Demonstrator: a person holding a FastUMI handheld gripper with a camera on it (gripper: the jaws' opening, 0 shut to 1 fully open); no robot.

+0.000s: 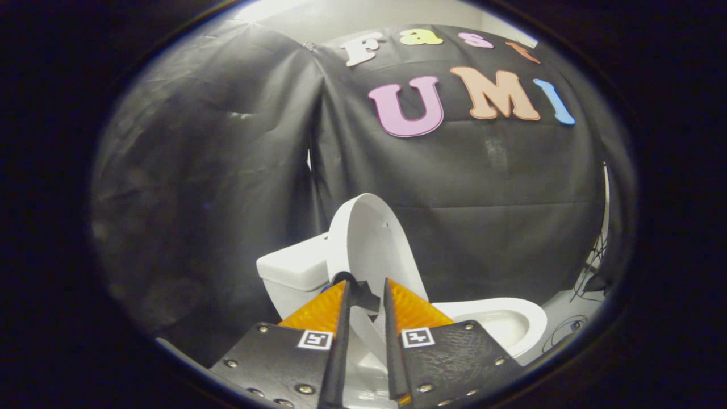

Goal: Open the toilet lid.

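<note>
My gripper [366,295] pinches the edge of the toilet lid [369,244], now raised upright near the tank [292,267]. The bowl [511,318] lies exposed; only letting go seems left.

No words or numbers can be read; the only signs are two black-and-white square code tags [315,339], one on each finger of the gripper [367,285], whose fingers sit narrowly apart with the raised lid [369,238] edge between them, grip unclear.
</note>
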